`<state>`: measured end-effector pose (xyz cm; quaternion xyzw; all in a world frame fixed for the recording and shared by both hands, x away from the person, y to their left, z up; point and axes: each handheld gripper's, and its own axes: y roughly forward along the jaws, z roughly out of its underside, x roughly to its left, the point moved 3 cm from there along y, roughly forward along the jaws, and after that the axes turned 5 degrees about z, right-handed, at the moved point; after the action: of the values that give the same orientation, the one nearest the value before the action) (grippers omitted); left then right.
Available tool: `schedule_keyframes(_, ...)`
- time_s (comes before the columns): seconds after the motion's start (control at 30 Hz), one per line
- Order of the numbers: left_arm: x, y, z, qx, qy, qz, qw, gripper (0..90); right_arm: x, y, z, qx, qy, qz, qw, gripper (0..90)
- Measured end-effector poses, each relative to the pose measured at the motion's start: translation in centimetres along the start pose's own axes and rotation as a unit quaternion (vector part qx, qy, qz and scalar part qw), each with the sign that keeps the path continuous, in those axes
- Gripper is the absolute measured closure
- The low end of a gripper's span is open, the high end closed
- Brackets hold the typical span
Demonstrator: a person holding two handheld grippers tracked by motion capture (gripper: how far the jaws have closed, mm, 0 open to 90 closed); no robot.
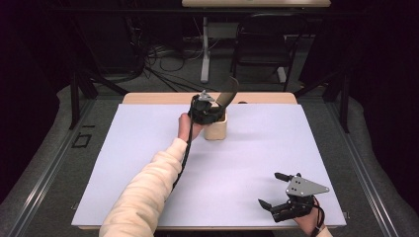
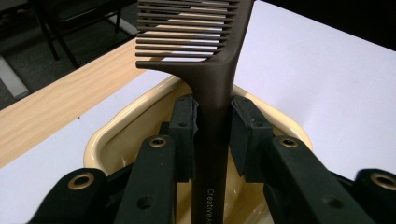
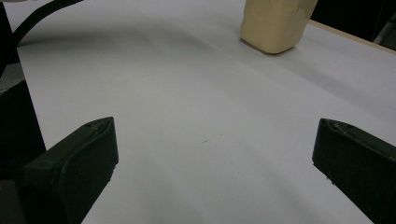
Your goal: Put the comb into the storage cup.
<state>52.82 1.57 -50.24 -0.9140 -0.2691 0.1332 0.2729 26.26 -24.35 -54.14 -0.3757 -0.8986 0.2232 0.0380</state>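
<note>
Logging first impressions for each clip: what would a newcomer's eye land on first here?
Most likely the dark comb, clamped by its handle in the left gripper with its teeth sticking up over the cream cup at the far middle of the white mat. Next, the right gripper at the near right corner, jaws wide open and holding nothing.

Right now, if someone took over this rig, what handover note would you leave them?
Left tongs: shut on the dark brown plastic comb, held by its handle, teeth up.
Right tongs: open, holding nothing, near the front right of the white table mat.
Cream plastic cup: upright at the mat's far middle; the comb's handle reaches down into it.
Done: comb gripped over the cup.
Left: whether the comb is going in or coming out, I cannot tell.
</note>
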Motion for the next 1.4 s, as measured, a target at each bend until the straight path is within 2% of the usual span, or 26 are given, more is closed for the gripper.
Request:
schedule_keyframes(0.13, -0.1, -0.1, 0.0, -0.006, -0.002, -0.002, 1.0000, 69.8, 0.0, 0.0, 0.0, 0.000, 0.000, 0.000, 1.0000, 0.0)
schedule_keyframes(0.23, -0.2, -0.3, 0.0, -0.010, -0.005, 0.004, 0.9999, 61.4, 0.0, 0.0, 0.0, -0.001, 0.001, -0.001, 1.0000, 0.0)
schedule_keyframes(0.37, -0.4, -0.7, 0.1, -0.011, -0.003, 0.001, 0.9999, 50.4, 0.0, 0.0, 0.0, -0.001, 0.002, -0.001, 1.0000, 0.0)
schedule_keyframes(0.57, -0.4, -1.6, -0.3, -0.019, -0.005, -0.013, 0.9997, 35.5, 0.0, 0.0, 0.0, 0.000, 0.002, 0.000, 1.0000, 0.0)
schedule_keyframes(0.73, -0.4, -2.3, -0.3, -0.033, -0.017, -0.010, 0.9993, 25.5, 0.0, 0.0, 0.0, -0.001, 0.001, 0.001, 1.0000, 0.0)
schedule_keyframes(0.87, -0.6, -3.0, -0.1, -0.032, -0.007, -0.013, 0.9994, 15.4, 0.0, 0.1, 0.0, 0.000, 0.000, 0.000, 1.0000, 0.0)
schedule_keyframes(0.93, -0.7, -3.4, 0.0, -0.037, -0.006, -0.012, 0.9992, 12.5, 0.0, 0.1, 0.0, 0.000, 0.001, 0.000, 1.0000, 0.0)
schedule_keyframes(1.0, -0.8, -3.6, 0.0, -0.033, -0.006, -0.010, 0.9994, 5.8, 0.0, 0.1, 0.0, 0.002, 0.003, -0.001, 1.0000, 0.0)
schedule_keyframes(1.17, -1.1, -4.4, 0.3, -0.026, -0.002, -0.014, 0.9995, 0.6, 0.0, 0.0, 0.0, 0.001, 0.001, 0.000, 1.0000, 0.0)
schedule_keyframes(1.4, -1.6, -5.8, 1.1, -0.022, 0.009, -0.020, 0.9995, 0.1, 0.1, 0.1, 0.0, 0.001, 0.002, -0.001, 1.0000, 0.0)
